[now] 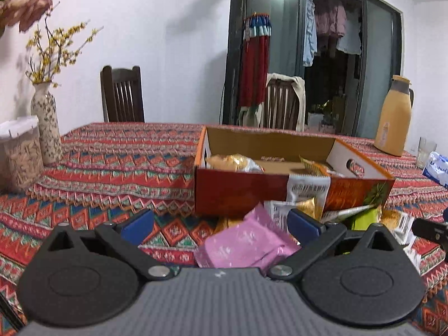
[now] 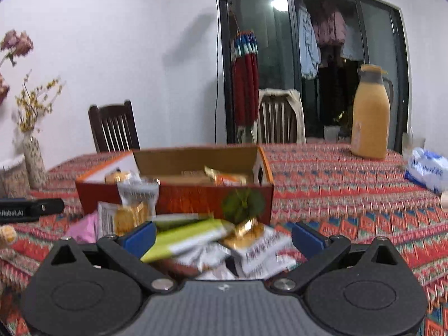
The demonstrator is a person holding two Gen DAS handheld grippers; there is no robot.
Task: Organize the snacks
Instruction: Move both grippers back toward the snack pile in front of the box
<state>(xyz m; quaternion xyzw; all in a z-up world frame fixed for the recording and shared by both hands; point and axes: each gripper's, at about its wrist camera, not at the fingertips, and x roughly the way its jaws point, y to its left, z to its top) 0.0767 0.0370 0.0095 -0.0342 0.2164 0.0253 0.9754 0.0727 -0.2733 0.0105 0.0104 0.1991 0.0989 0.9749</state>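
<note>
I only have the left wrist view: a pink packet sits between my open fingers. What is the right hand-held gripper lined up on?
Observer: The right hand-held gripper is open, empty, over a green packet in the pile before the box.
Operator: Anything beside that green one?
Observer: A white packet with a gold picture lies to its right, overlapping it.
Operator: Is the thermos close to the right side?
Observer: No, the yellow thermos stands far back on the tablecloth, beyond the box.
</note>
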